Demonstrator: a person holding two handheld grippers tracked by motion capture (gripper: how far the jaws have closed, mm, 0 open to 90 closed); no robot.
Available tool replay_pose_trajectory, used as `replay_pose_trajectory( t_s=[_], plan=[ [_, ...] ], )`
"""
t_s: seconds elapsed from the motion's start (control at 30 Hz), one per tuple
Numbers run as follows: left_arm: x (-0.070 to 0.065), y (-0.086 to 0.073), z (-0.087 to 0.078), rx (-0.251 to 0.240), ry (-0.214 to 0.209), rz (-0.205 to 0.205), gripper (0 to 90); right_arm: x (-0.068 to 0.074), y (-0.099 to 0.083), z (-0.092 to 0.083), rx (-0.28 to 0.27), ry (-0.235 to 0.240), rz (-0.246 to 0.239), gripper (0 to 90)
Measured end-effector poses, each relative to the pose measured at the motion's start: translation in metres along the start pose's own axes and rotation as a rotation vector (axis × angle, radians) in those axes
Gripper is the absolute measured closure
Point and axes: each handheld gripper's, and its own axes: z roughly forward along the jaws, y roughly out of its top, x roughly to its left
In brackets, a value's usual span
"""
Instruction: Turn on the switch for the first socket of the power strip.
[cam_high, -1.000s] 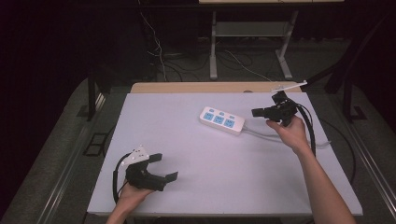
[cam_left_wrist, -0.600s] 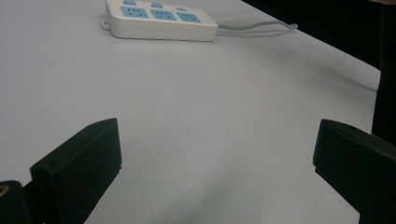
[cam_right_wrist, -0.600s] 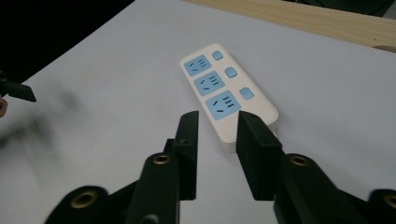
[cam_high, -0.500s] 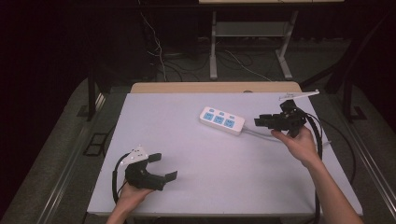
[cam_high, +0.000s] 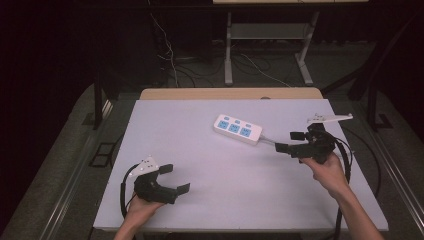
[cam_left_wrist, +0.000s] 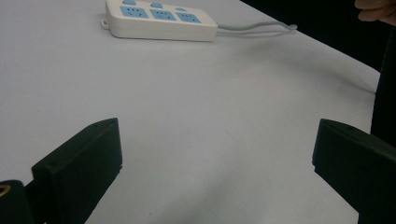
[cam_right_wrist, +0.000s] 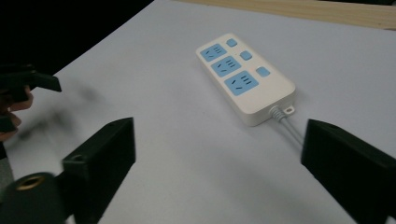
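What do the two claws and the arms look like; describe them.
Both claws, left and right, are black with two blocky jaws. Each carries a light grey three-cornered plate on top and trails a black cable. The forearms are bare, no sleeves visible.

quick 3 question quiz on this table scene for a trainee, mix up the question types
1. True or false: the white plastic power strip with three blue sockets is clamped in the right gripper.
2. Which gripper is nearer the strip's grey cable? A) left gripper B) right gripper
3. Fill in: the strip lies flat on the ___ table top.

Key
1. False: both grippers are open and hold nothing; the strip lies apart from them.
2. B: in the high view the right gripper sits just beside the cable end of the strip, while the left rests near the table's front edge.
3. White.
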Motion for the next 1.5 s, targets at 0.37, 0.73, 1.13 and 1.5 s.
replay_pose_trajectory(
  t_s=[0.37,0.73,1.13,1.5],
  plan=[
    [0.000,0.000,0.000,-0.001,0.001,-0.003,0.0,0.006,-0.025,-0.015,-0.025,0.052,-0.003,0.3],
    [0.000,-0.001,0.001,0.006,-0.003,-0.004,0.0,0.007,-0.048,-0.016,0.002,0.081,0.004,0.3],
    [-0.001,-0.002,0.003,0.028,-0.011,-0.001,0.0,0.008,-0.082,-0.007,0.019,0.083,0.003,0.4],
    [0.000,-0.002,0.003,0.037,-0.015,-0.003,0.0,0.009,-0.104,-0.004,0.026,0.074,-0.001,0.4]
  ],
)
